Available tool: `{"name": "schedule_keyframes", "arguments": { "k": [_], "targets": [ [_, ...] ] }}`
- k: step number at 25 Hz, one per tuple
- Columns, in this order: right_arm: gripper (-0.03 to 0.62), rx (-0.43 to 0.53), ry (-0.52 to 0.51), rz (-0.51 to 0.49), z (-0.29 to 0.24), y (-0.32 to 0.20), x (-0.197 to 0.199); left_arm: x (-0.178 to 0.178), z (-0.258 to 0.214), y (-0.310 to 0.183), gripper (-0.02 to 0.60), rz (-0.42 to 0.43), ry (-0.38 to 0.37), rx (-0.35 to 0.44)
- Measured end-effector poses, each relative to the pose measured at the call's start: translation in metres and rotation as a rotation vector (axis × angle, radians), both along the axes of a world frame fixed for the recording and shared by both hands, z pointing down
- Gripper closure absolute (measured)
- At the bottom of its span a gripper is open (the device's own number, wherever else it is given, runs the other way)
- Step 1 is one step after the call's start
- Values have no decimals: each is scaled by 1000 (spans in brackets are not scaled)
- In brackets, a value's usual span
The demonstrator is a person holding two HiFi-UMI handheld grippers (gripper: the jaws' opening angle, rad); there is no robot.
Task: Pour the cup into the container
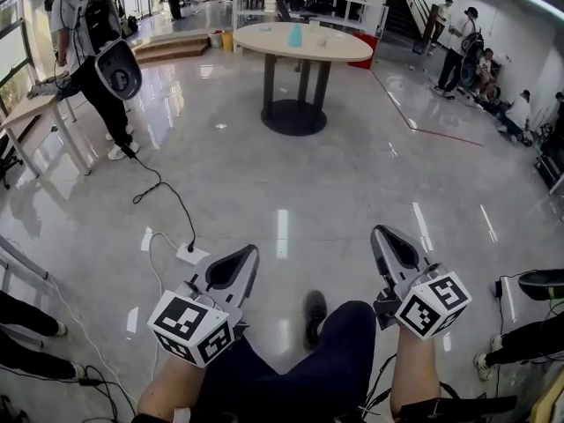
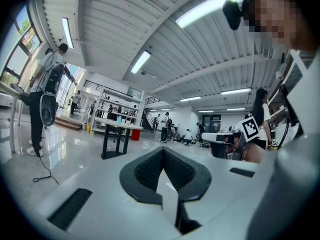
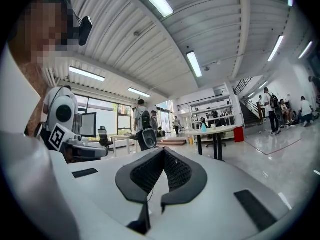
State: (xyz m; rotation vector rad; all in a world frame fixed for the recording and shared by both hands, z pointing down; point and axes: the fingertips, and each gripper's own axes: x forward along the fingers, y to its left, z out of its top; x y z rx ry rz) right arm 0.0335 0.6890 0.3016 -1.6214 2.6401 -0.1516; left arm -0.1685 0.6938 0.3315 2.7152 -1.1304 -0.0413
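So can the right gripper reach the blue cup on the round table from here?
Likely not: right gripper sits by the person's lap, jaws shut; blue cup stands across open floor.

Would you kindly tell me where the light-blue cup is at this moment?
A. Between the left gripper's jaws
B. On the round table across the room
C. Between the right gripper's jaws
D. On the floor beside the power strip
B: the light-blue cup stands on the round table far across the floor, while the left gripper and the right gripper are shut with nothing between their jaws.
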Motion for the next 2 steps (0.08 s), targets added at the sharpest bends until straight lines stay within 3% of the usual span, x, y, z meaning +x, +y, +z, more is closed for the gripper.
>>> {"name": "schedule_keyframes", "arguments": {
  "k": [2],
  "targets": [
    [591,2,-2,2,0,0,1,1,2,1,589,2,-2,-5]
  ]
}}
